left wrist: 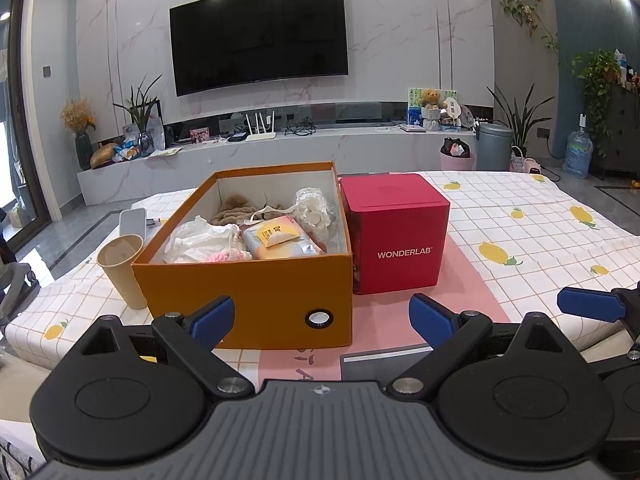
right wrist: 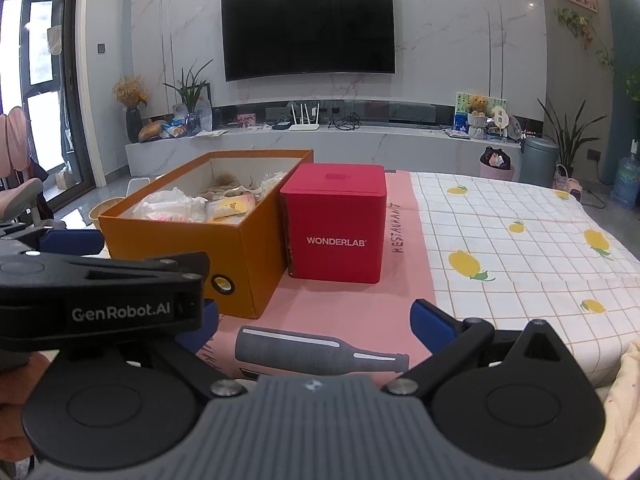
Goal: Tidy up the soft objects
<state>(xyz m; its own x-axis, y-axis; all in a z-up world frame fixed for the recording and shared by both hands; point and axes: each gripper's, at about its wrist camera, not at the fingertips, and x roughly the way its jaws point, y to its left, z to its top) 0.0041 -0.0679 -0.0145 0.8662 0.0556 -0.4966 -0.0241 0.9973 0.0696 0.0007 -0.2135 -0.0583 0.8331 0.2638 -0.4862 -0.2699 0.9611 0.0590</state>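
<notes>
An open orange box stands on the table and holds soft things: a crumpled white plastic bag, a brown plush, a tissue pack, a pink knitted piece and a wrapped white flower. My left gripper is open just in front of the box's near wall, with nothing between its fingers. My right gripper is open too, empty, low over the pink mat. The left gripper's housing covers part of the right gripper's left finger.
A closed red WONDERLAB box touches the orange box's right side. A paper cup and a white device stand to its left. The lemon-print cloth stretches to the right. Beyond the table are a TV and a low shelf.
</notes>
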